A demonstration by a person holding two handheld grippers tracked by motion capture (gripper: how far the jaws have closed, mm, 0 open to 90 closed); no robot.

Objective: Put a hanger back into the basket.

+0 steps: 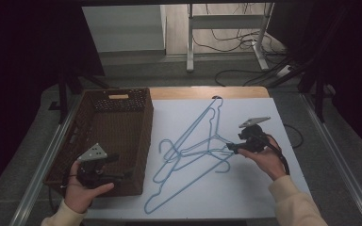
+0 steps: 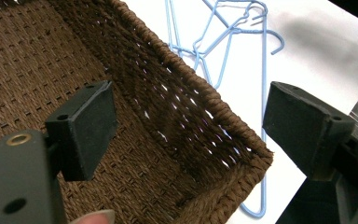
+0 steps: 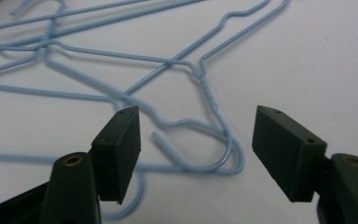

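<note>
Several light blue wire hangers (image 1: 193, 150) lie tangled on the white table top (image 1: 264, 188). My right gripper (image 1: 231, 147) sits at the pile's right edge, held low in the person's right hand. In the right gripper view its jaws (image 3: 196, 126) stand open on either side of one hanger's hook (image 3: 233, 154), and the pads do not touch the wire. My left gripper (image 1: 122, 167) hovers over the near right corner of a brown woven basket (image 1: 122, 101). Its jaws (image 2: 189, 100) are open with nothing between them, above the basket's rim (image 2: 191, 79), and the hangers (image 2: 223, 60) lie beyond.
The basket takes up the table's left side. Metal rails (image 1: 42, 165) run along both sides of the table. Behind it a desk frame (image 1: 191, 42) stands on the floor among loose cables (image 1: 235, 44). Bare white surface lies near the front right.
</note>
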